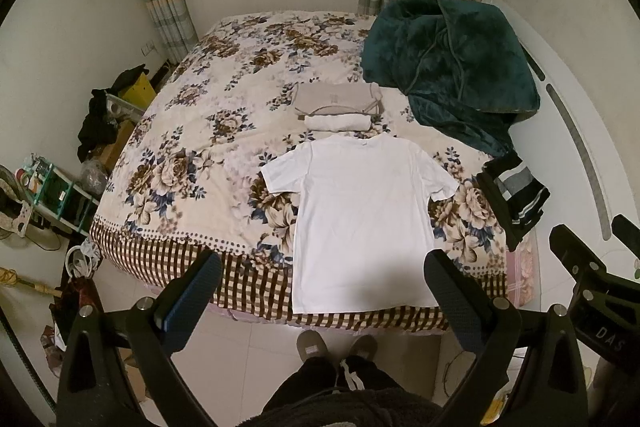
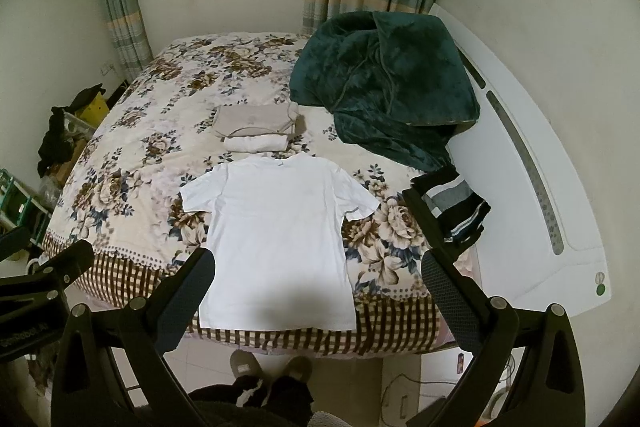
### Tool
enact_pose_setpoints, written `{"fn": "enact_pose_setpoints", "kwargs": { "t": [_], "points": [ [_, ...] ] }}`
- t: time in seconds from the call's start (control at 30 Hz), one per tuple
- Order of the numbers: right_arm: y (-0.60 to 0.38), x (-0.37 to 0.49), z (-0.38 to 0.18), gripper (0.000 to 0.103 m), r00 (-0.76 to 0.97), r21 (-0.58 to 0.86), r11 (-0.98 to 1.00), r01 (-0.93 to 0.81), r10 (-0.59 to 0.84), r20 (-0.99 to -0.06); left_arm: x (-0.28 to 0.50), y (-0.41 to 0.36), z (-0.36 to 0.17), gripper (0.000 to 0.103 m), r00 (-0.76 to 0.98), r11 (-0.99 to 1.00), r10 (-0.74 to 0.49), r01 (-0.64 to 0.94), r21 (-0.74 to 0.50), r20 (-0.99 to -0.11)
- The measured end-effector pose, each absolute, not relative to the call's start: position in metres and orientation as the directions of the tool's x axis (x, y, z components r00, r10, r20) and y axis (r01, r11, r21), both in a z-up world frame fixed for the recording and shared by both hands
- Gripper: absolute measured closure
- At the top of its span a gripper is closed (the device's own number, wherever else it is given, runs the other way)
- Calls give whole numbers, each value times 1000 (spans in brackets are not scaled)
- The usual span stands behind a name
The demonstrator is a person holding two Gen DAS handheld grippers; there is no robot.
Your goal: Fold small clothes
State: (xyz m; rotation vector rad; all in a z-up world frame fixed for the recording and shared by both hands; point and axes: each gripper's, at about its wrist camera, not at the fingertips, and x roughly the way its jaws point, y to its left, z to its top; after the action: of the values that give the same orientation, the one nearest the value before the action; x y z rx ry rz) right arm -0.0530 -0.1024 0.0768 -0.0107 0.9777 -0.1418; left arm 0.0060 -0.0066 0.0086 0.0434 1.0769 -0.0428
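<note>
A white T-shirt (image 1: pixel 360 215) lies flat on the floral bedspread (image 1: pixel 208 155), hem at the near edge of the bed; it also shows in the right wrist view (image 2: pixel 276 239). Beyond its collar lie a folded white cloth (image 1: pixel 338 123) and a folded beige garment (image 1: pixel 336 99). A striped black and grey garment (image 1: pixel 514 195) lies to the right, also in the right wrist view (image 2: pixel 452 205). My left gripper (image 1: pixel 324 267) is open and empty, held above the shirt's hem. My right gripper (image 2: pixel 318 267) is open and empty, also over the hem.
A dark green blanket (image 1: pixel 448 63) is heaped at the far right of the bed by the white headboard (image 2: pixel 532 187). Shelves and clutter (image 1: pixel 60 187) stand along the left wall. The person's slippered feet (image 1: pixel 336 347) stand on the tiled floor at the bed's edge.
</note>
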Motion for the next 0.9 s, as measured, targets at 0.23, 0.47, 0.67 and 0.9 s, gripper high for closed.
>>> {"fn": "enact_pose_setpoints", "kwargs": {
  "t": [0.23,0.47,0.67,0.9],
  "points": [
    [-101,-52,80,0,551,-77,991,114,-127,-825,14,-10,9,0,474,998,-17,56,11,-881],
    [-100,-55,78,0,554,-80,990,114,-130,-822,23,-14,18,0,478,999,-18,53,9,-878],
    [-99,-56,77,0,557,-80,990,113,-130,-820,23,-13,18,0,481,999,-18,53,8,-876],
    [-93,-40,94,0,562,-80,991,103,-124,-818,25,-14,20,0,483,999,-20,53,6,-875]
  ]
}}
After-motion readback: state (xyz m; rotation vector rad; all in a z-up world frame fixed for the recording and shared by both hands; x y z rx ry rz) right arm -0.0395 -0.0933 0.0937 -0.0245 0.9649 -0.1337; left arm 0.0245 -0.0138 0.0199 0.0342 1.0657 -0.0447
